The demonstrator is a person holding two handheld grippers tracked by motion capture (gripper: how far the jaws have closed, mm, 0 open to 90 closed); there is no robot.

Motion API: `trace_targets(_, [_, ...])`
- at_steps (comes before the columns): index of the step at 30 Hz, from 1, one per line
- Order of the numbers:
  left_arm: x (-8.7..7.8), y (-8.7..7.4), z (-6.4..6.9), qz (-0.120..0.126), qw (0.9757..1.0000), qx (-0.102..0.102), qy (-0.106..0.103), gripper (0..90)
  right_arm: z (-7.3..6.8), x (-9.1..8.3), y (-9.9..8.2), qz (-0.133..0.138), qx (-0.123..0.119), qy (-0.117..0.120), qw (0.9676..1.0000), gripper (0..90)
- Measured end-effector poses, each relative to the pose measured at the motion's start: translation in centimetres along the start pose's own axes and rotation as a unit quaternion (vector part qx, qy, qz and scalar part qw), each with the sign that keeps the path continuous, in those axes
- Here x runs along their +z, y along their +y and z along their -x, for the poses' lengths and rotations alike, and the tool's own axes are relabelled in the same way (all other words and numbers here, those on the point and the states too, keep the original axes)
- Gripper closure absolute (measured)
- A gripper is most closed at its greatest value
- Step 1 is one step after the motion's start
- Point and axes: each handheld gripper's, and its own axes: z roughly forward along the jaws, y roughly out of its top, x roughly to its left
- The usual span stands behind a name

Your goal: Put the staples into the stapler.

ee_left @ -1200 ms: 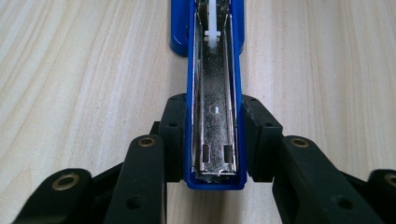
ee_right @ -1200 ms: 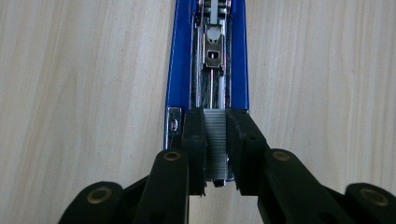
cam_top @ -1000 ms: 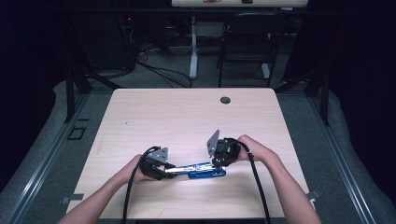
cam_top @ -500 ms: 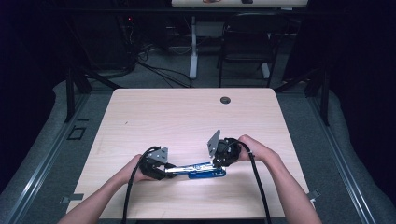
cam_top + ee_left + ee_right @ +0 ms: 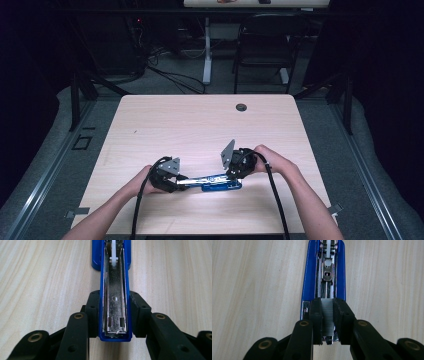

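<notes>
Loading a strip of staples (image 5: 327, 315) into the open stapler (image 5: 216, 182) looks like the work in hand, and we judge both things by how they will bear a grip. We take the staples for a light, brittle strip, likely glued, that may snap or crumble if squeezed hard or bent, so the flat sides are the place to hold it, as the right gripper (image 5: 327, 340) does now: its jaws are clenched on the strip from either side, right over the metal channel (image 5: 327, 287). We judge the stapler stiff and fairly heavy, with smooth blue plastic that could slip; its straight side walls give the surest hold. The left gripper (image 5: 115, 333) clamps the swung-open blue arm (image 5: 115, 302) by those walls near its tip, the shiny inner rail facing up.

We see the stapler lying near the front edge of the table (image 5: 190, 120), between the two hands. Both forearms come in low and converge, the left hand (image 5: 142, 181) and right hand (image 5: 270, 161) facing each other along the stapler's length, grippers angled down toward it.
</notes>
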Motion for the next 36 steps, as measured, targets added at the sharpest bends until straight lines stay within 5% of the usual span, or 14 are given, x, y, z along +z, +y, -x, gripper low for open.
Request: trace_targets(36, [0.0,0.1,0.0,-0.001,1.0000,-0.001,0.000,65.7,0.0,0.6,1.3,-0.032,0.016,0.001,0.9994,74.5])
